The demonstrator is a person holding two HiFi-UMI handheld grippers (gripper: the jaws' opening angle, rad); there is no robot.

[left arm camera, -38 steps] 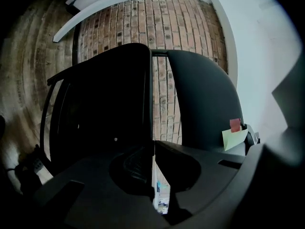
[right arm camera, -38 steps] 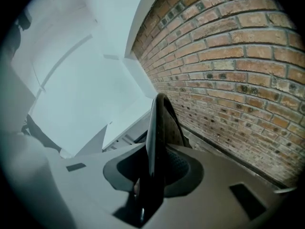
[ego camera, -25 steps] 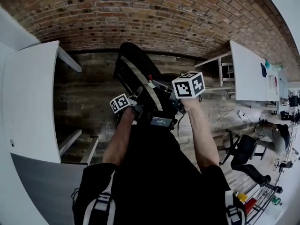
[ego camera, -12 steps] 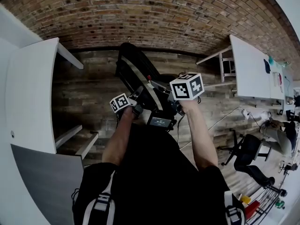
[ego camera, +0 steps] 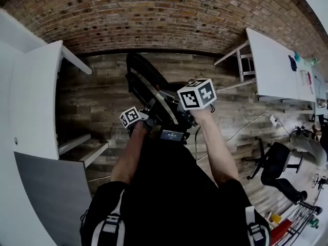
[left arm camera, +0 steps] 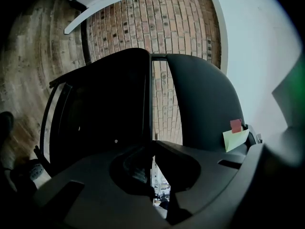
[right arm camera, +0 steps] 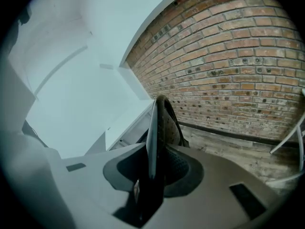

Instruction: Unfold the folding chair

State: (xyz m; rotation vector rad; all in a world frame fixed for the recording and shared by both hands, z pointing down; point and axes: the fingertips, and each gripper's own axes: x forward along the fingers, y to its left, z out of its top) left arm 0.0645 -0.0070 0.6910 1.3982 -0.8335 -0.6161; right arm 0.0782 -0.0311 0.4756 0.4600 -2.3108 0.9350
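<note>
**A:** What lies out to the left of the left claw?

**B:** A large white flat-topped desk, well apart from it, standing on the weathered wooden plank floor.

**A:** And the left claw itself?

**B:** Its jaws are squeezed tight together on a thin dark edge of the black folding chair with grey metal tubing. The chair's dark panels rise just ahead of that claw, one on each side of the edge.

**A:** So where is the chair?

**B:** It is gripped by both claws and stretches away from them toward the red brick wall. Its panels lie close together.

**A:** The right claw?

**B:** Its jaws stand at a narrow gap, clamped on the chair's rim. A grey tube and perforated black plastic stand upright between the pads and run on ahead of the claw.

**A:** And to the right of that claw?

**B:** A white rectangular table, well apart. Further back toward the person is a black wheeled office chair.
</note>
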